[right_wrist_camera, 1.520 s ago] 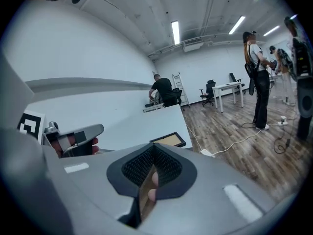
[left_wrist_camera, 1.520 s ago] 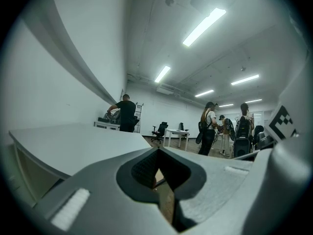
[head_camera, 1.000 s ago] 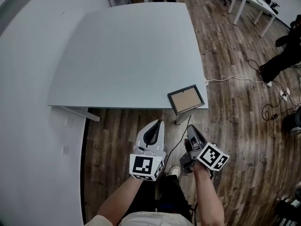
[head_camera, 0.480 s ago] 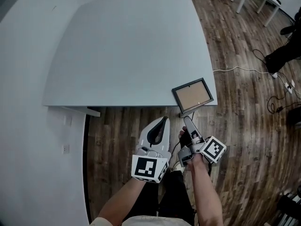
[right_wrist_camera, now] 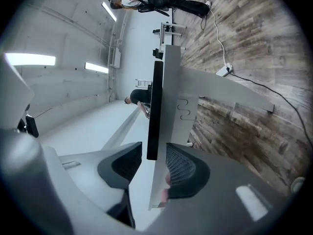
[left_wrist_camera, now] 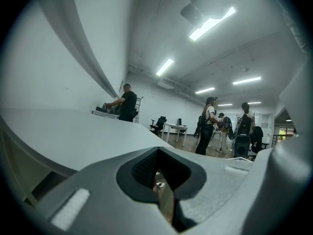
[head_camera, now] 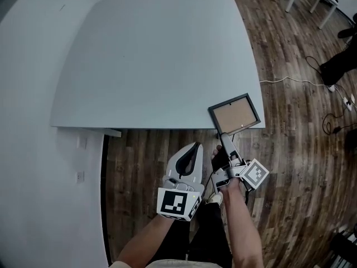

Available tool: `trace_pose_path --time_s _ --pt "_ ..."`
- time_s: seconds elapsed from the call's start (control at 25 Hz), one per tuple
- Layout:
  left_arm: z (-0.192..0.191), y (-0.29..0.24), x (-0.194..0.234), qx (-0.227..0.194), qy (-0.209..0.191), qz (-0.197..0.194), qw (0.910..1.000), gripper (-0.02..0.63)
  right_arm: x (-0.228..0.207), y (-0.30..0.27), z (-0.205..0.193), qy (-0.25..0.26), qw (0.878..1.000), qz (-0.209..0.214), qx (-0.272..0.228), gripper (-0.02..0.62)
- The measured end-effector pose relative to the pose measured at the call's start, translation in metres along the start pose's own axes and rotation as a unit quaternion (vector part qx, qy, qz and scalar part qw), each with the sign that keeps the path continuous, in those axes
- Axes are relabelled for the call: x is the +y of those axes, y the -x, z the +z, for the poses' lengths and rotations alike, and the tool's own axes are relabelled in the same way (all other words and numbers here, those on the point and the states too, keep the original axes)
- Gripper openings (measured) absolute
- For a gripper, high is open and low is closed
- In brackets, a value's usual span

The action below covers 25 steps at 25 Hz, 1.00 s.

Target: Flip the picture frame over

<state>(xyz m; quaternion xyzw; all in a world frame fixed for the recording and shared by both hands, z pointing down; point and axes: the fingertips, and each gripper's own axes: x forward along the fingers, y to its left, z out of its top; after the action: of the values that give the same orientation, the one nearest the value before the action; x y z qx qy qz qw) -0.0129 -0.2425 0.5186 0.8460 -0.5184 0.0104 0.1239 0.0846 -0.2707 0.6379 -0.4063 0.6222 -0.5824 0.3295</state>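
While picture frame (head_camera: 235,114) lies flat on the table's (head_camera: 150,54) near right corner, head view puts right gripper (head_camera: 223,139) just near of it, left gripper (head_camera: 194,147) farther left. Left gripper view: jaws together, empty, no frame. Right gripper view alone shows jaws, just been opening, apart around frame edge and tabletop, not pinching.

This looks like an open-plan office or lab workspace, as far as the warped views allow: a broad grey table (head_camera: 156,66) on wood-plank floor (head_camera: 290,166), white desks (left_wrist_camera: 174,127) and wheeled office chairs (left_wrist_camera: 157,125), ceiling strip lights (left_wrist_camera: 211,23), cables (head_camera: 290,79) trailing underfoot, people (left_wrist_camera: 208,124) standing about
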Motion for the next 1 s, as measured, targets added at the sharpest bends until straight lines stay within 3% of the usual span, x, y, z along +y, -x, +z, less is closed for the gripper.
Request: trace_pose_path --time_s 0.16,0.52,1.0 --pt "-0.005 -0.001 0.004 0.005 0.005 0.004 1.0 0.0 0.0 -0.006 -0.001 -0.007 1.0 0.009 -0.006 0.176" --pt "-0.018 -0.001 0.006 0.018 0.009 0.007 0.9998 0.0 0.004 -0.006 0.002 -0.001 1.0 0.016 -0.026 0.1" --pt "-0.019 0.003 0.0 0.019 0.011 0.005 0.9997 0.0 0.006 0.001 0.0 -0.017 0.999 0.021 -0.036 0.091"
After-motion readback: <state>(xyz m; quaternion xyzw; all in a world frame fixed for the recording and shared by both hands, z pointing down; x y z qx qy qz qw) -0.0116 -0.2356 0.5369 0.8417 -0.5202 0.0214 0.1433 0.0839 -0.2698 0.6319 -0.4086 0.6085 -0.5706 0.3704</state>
